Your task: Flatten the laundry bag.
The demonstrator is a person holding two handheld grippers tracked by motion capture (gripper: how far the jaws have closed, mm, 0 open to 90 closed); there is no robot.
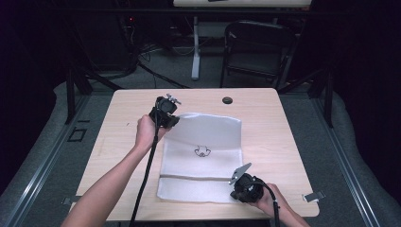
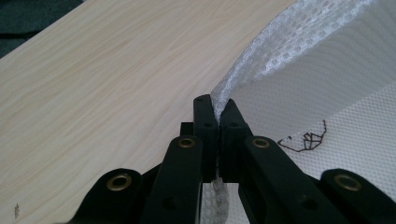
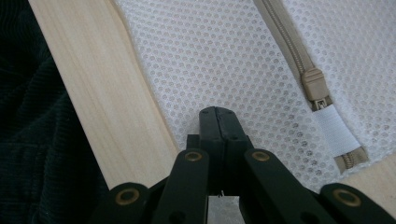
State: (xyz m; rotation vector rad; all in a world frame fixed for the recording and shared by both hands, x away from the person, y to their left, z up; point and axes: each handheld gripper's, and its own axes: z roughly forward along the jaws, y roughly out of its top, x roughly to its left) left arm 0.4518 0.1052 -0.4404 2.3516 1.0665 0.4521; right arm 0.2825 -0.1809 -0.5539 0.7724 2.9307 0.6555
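Note:
A white mesh zip bag (image 1: 208,137) lies flat on the wooden table (image 1: 283,123), with a small black line drawing (image 1: 202,151) near its middle. My left gripper (image 1: 166,116) is shut on the bag's far left corner and holds that corner up off the table; the mesh (image 2: 289,51) rises from between the jaws (image 2: 218,109). My right gripper (image 1: 241,187) is at the bag's near right corner, shut (image 3: 217,114) with mesh pinched between its jaws. A beige zipper (image 3: 289,46) with its pull (image 3: 315,86) runs across the bag close to that gripper.
A round cable hole (image 1: 227,100) sits in the table's far edge. A small metal clip (image 1: 313,196) lies at the near right corner. Beyond the table stand a dark folding chair (image 1: 255,47) and a white table leg (image 1: 195,52).

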